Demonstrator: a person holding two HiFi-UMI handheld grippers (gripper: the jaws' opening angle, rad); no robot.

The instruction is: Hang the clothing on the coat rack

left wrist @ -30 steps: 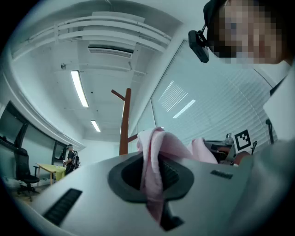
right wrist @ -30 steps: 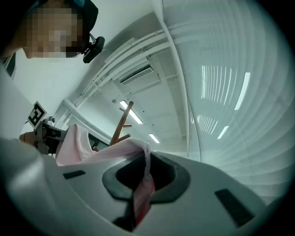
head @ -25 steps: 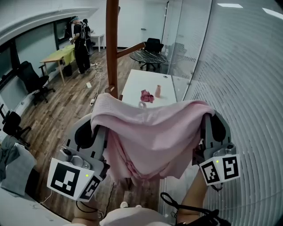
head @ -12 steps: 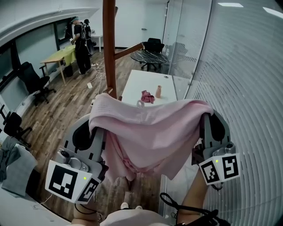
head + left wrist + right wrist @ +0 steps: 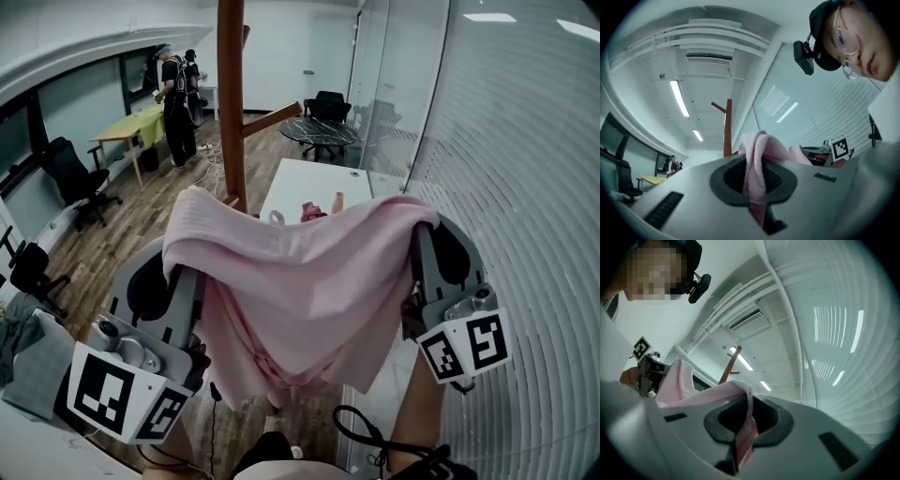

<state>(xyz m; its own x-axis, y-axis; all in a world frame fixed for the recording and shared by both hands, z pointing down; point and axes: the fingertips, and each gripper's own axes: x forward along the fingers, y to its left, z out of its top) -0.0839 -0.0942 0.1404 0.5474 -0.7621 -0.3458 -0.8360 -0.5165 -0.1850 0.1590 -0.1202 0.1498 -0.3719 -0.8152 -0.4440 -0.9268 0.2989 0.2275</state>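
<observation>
white table (image 5: pixel 302 178): centre, far; pink cloth (image 5: pixel 312 212) and small container (image 5: pixel 337 201) on it
person (image 5: pixel 176 105): far left, standing beside green table (image 5: pixel 129 125)
office chair (image 5: pixel 73 176): left

It was an open-plan office: black swivel chairs (image 5: pixel 70 173) stood on a brown wood-plank floor (image 5: pixel 122 239) near a long yellow-green desk (image 5: pixel 131 125) and a white rectangular table (image 5: pixel 295 183), striped glass partition walls (image 5: pixel 525 169) ran alongside, and fluorescent strip lights (image 5: pixel 678 97) lined the white ceiling.

Wood floor (image 5: pixel 131 234) past your left claw (image 5: pixel 173 281), chair (image 5: pixel 70 173) and green table (image 5: pixel 131 125) left of it, white table (image 5: pixel 305 183) ahead, glass wall (image 5: pixel 525 187) beside your right claw (image 5: pixel 436 248), strip lights (image 5: pixel 678 97) overhead
</observation>
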